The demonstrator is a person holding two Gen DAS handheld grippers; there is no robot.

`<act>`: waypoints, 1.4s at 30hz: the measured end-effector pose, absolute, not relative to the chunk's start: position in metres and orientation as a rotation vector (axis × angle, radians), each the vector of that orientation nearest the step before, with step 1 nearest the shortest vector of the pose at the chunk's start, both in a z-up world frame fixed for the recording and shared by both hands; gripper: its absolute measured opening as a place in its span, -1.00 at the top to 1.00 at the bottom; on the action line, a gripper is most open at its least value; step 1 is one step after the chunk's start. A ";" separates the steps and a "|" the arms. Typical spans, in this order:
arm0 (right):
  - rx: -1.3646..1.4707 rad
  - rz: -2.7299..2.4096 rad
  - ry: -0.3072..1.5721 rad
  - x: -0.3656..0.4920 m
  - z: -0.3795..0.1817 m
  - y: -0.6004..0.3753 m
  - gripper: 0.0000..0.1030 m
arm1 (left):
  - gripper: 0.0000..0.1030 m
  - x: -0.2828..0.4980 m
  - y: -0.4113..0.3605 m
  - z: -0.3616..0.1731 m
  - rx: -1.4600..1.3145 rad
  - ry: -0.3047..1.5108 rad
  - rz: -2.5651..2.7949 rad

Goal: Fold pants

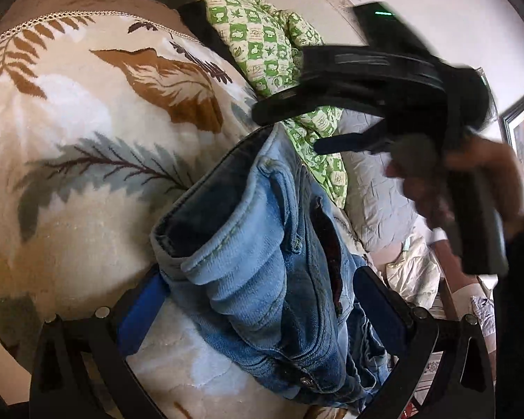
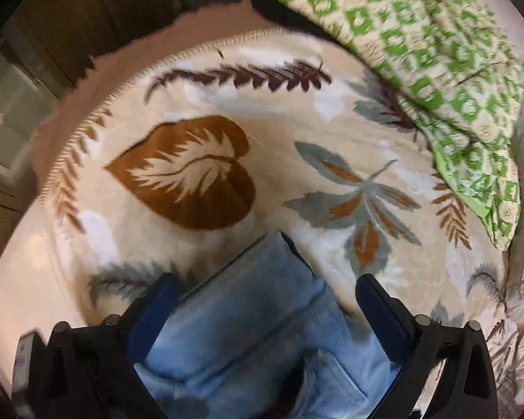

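Light blue jeans [image 1: 258,244] lie bunched on a cream blanket with a leaf print [image 1: 80,160]. My left gripper [image 1: 262,289] is open, its blue-padded fingers [image 1: 139,314] standing on either side of the bunched waistband. My right gripper [image 1: 293,129] hangs open above and beyond the jeans, blurred by motion, with a hand on its handle. In the right wrist view the jeans [image 2: 258,331] lie below and between the spread fingers of the right gripper [image 2: 265,300], and the jaws do not pinch the cloth.
A green and white patterned cloth [image 1: 272,45] lies heaped at the far side of the blanket and also shows in the right wrist view [image 2: 447,80]. Grey and white bedding [image 1: 377,195] lies to the right. Dark furniture [image 2: 70,17] stands beyond the blanket edge.
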State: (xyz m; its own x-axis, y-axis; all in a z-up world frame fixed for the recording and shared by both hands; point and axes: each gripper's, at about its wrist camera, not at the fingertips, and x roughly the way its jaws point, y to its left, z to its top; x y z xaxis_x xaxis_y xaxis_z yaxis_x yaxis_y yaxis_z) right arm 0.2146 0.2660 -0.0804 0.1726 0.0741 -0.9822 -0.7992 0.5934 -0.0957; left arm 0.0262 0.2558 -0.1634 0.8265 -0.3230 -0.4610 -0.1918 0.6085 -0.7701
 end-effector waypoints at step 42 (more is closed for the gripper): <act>-0.019 0.503 1.118 0.193 -0.138 -0.204 0.62 | 0.56 0.012 -0.117 -0.143 0.620 0.703 -0.426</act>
